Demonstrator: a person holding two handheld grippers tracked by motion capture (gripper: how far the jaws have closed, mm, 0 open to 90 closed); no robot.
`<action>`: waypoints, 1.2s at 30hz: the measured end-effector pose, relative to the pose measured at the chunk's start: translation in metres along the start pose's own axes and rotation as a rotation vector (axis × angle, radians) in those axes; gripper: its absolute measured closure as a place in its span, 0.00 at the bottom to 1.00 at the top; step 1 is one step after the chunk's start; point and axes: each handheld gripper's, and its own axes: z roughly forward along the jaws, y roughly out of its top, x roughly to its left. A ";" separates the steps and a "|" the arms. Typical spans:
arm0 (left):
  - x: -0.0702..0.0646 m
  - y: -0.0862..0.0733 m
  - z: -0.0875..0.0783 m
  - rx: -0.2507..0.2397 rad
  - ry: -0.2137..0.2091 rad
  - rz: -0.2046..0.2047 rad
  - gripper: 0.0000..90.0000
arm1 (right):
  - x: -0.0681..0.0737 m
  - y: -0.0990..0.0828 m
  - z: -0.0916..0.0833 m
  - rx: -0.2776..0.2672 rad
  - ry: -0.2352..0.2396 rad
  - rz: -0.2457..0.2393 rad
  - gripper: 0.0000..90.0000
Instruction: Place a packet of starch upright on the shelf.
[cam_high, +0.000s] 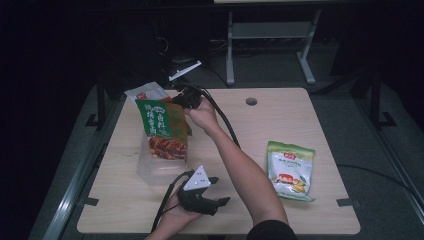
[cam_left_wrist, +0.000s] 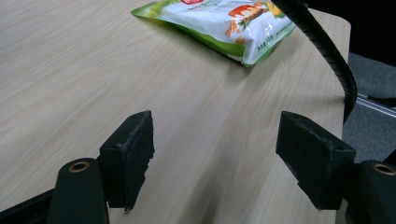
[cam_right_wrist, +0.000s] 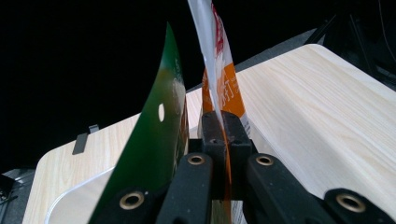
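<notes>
Right claw (cam_right_wrist: 219, 135) pinching the orange-and-white snack pouch (cam_right_wrist: 219, 79) over the clear plastic bin (cam_high: 150, 167)
Pouch stands upright, bin straight below, green pouch (cam_high: 162, 127) just beside — left claw (cam_left_wrist: 215, 158) spread, idle.

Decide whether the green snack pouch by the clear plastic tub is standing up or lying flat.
Standing up: the green snack pouch rises on end in the clear plastic tub, its printed face showing, unlike the white-and-green pouch flat on the table.

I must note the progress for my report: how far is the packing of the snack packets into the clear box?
Looks done: a green packet stands in the clear box. In hand: the right gripper is shut on an orange-and-white packet, held over the box beside the green one. Left: the white-and-green packet lies on the table, probably next; the left gripper rests open near the table's front edge.
</notes>
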 end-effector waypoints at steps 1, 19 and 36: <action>0.000 0.000 0.000 0.001 -0.001 0.000 0.30 | 0.000 0.000 0.002 0.000 0.001 -0.001 1.00; 0.001 0.000 -0.003 -0.006 0.005 -0.002 0.30 | 0.000 -0.009 0.027 0.139 -0.050 -0.017 0.99; -0.002 -0.002 -0.001 0.007 -0.001 -0.009 0.30 | 0.005 0.025 0.035 0.291 -0.100 -0.054 0.99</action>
